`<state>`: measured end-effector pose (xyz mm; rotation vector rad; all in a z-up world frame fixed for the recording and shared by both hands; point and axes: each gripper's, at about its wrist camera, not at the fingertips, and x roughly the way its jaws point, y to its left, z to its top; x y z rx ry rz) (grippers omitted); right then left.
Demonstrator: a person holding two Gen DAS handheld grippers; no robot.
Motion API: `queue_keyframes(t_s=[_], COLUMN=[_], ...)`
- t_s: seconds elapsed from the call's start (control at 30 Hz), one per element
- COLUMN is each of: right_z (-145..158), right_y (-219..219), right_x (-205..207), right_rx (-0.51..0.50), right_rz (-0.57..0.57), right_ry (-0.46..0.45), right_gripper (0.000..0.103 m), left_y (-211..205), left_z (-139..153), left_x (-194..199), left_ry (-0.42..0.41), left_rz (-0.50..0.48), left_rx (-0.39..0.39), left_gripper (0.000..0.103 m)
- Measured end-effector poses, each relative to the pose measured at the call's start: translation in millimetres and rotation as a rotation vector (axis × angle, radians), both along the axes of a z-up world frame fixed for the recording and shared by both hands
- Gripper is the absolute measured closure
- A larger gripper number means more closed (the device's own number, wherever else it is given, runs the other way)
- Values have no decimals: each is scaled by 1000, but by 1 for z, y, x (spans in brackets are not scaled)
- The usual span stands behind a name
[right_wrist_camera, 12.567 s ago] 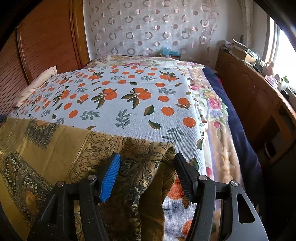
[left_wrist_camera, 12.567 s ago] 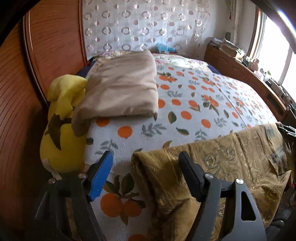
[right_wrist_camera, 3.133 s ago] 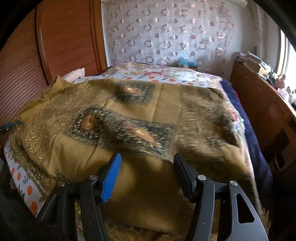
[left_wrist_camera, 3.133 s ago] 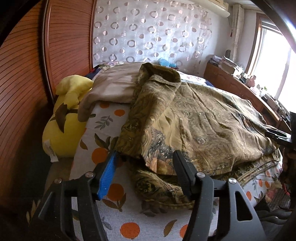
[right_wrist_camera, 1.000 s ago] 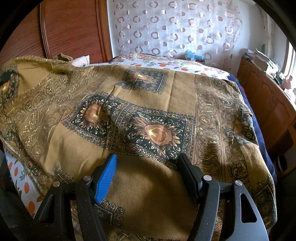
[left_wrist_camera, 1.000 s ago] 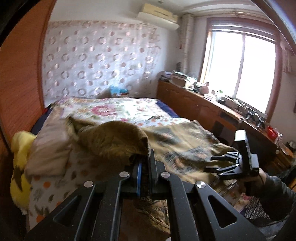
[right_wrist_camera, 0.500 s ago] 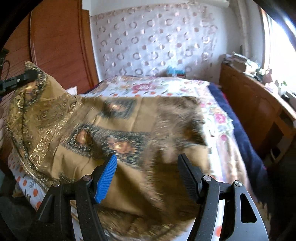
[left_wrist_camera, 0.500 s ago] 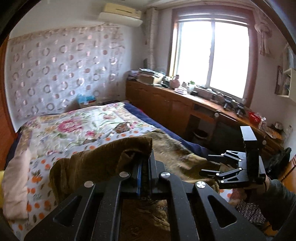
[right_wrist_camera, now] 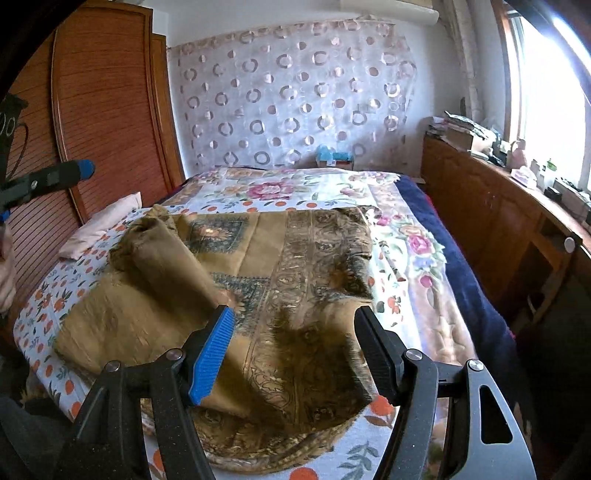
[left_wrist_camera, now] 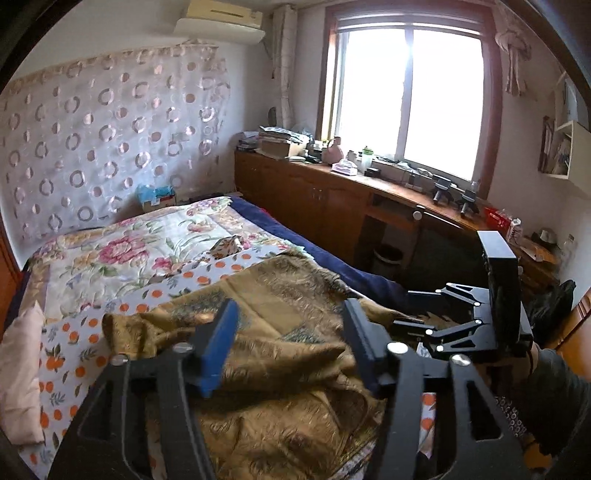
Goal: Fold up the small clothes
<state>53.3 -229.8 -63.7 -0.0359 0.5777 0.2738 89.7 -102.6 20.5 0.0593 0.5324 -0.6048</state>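
Released from the left tool (left_wrist_camera: 288,345), whose jaws are opening, the golden cloth (right_wrist_camera: 280,266) is laid folded below; the right tool (right_wrist_camera: 295,352) is held spread, empty, beyond the bed (right_wrist_camera: 417,236) edge.

Home bedroom: bed (right_wrist_camera: 436,258) with floral and orange-print covers, pillow (right_wrist_camera: 99,225) at left, wooden wardrobe (right_wrist_camera: 103,110) far left, cluttered wooden sideboard (left_wrist_camera: 332,192) under window (left_wrist_camera: 406,92) at right, wall air conditioner (left_wrist_camera: 221,22) up top.

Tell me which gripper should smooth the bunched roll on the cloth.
Probably left: the left gripper, jaws opening and empty, hangs by the roll. The right gripper is open over the cloth at its other end.
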Motion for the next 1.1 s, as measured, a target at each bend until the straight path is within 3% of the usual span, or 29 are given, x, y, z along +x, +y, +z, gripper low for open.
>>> queue_keyframes(t_s=[0.13,0.63,0.83,1.03,1.07,1.1], right_z=[-1,-22,-25,-31,-32,-32], right_y=[11,81,90,108,110,111], right_x=[6,68,93,103,103,104], right_rx=[3,-80,-147,-258,-270,-275], right_rz=[43,264,304,320,321,324], right_ry=[12,113,167,152,146,143], right_gripper=[33,33,32,32,36,52], left_y=[25,129,142,146,145,146], left_z=[-9,-61,-74,-82,-83,-84], left_x=[-7,-27,-27,-27,-28,-29], left_ry=[1,70,92,99,99,99], left_rz=[54,317,348,345,342,340], left_rx=[2,16,1,-1,-2,-1], left_gripper=[27,26,26,26,26,26])
